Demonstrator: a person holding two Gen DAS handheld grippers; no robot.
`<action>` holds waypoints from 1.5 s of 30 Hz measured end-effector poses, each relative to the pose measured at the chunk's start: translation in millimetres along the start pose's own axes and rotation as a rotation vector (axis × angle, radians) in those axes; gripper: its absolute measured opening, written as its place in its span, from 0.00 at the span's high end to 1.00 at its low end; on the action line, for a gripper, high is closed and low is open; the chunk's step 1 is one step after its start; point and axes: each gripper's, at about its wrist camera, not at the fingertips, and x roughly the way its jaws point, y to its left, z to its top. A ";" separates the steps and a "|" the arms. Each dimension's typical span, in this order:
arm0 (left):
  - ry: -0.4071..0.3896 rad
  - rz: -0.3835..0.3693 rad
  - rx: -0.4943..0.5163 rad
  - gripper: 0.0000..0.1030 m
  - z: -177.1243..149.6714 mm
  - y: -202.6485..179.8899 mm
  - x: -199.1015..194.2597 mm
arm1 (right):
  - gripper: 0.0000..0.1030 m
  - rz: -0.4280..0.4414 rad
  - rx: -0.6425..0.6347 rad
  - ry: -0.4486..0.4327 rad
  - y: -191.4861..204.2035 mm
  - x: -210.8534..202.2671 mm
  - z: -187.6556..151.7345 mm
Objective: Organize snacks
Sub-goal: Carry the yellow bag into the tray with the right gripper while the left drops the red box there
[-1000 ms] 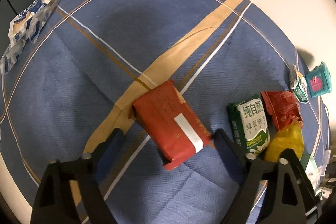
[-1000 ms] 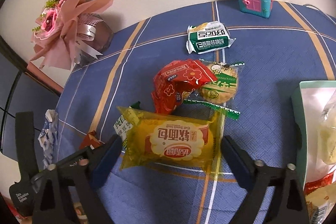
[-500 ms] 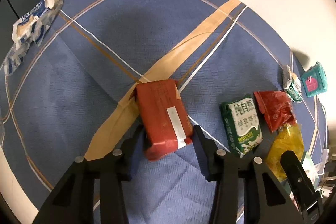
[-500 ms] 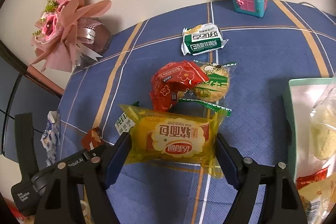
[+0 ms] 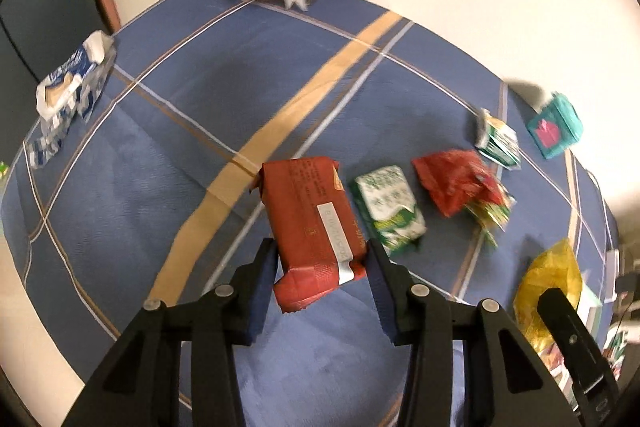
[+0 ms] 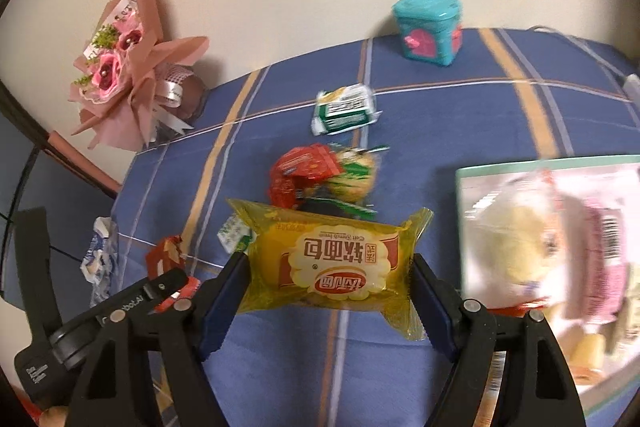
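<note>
My left gripper (image 5: pixel 320 267) is shut on a red-orange snack pack (image 5: pixel 314 223) and holds it above the blue checked tablecloth (image 5: pixel 180 131). My right gripper (image 6: pixel 330 287) is shut on a yellow bread packet (image 6: pixel 332 259), lifted off the cloth. On the cloth lie a green-white biscuit pack (image 5: pixel 390 207), a crumpled red wrapper (image 5: pixel 452 179) beside a round cracker packet (image 6: pixel 356 173), and a green-white packet (image 6: pixel 346 109) farther back. The yellow packet (image 5: pixel 552 279) and the right gripper also show in the left wrist view at the right.
A teal toy house (image 6: pixel 428 27) stands by the wall. A pink flower bouquet (image 6: pixel 128 67) stands at the back left. A blue-white wrapper (image 5: pixel 68 91) lies at the left table edge. A pale green box (image 6: pixel 552 251) holding bagged snacks sits at the right.
Both grippers have closed on their packs and lifted them. The left one raised the red-orange pack; the right one raised the yellow packet and moved it toward the box.
</note>
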 end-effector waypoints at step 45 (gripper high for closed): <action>0.167 -0.021 0.422 0.16 -78.6 -139.5 52.2 | 0.22 -0.318 0.247 0.049 -214.6 -76.1 -11.9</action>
